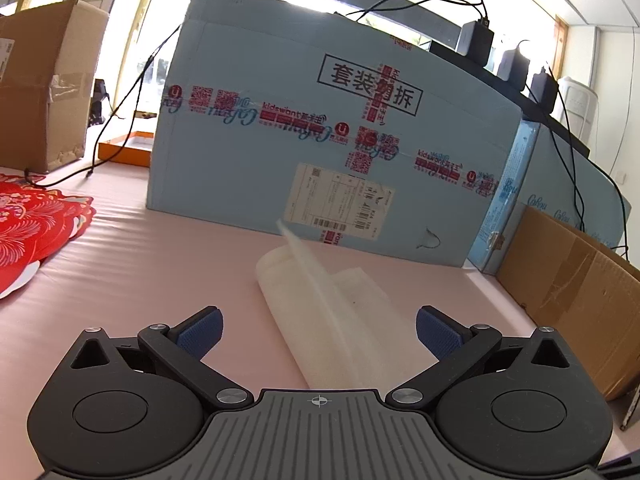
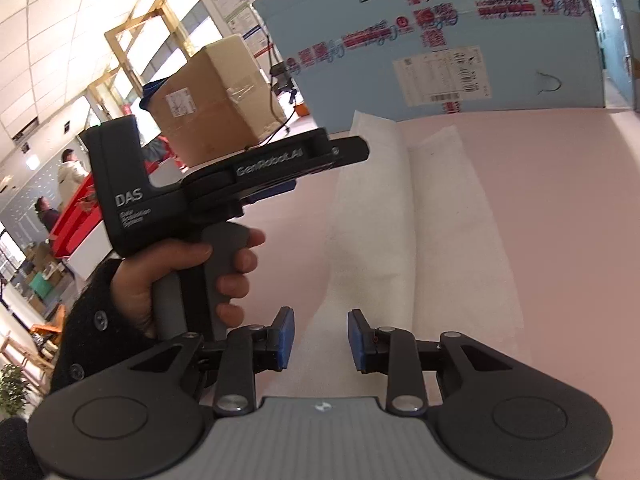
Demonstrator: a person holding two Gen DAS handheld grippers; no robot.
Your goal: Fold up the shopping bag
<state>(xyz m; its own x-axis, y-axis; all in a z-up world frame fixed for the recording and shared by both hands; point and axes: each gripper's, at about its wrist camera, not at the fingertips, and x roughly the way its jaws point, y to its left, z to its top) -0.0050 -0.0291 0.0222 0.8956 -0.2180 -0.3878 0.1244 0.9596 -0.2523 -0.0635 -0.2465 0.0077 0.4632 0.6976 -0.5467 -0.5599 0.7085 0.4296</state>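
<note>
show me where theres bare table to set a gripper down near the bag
Bare pink table lies between the white bag and the red paper cutouts, also right of the bag in the right wrist view. Crowded: blue box behind, flattened cardboard on the right.

1. One white shopping bag [image 1: 320, 300] lies on the one pink counter [image 1: 140, 248].
2. Two grippers: the left gripper [image 1: 318, 330], jaws wide apart, and the right gripper [image 2: 321, 340], jaws parted with nothing between them.
3. One hand [image 2: 188, 276] shows, wrapped around the left gripper's handle.
4. One large light-blue box [image 1: 320, 128] stands behind the bag, bearing one white shipping label [image 1: 340, 200].
5. Two brown cardboard boxes: one at far left [image 1: 44, 80], one at right [image 1: 568, 288].
6. One stack of red paper cutouts [image 1: 36, 216].
7. Three black adapters [image 1: 476, 42] sit on top of the boxes at right.
8. Two people [image 2: 70, 172] stand in the background.
</note>
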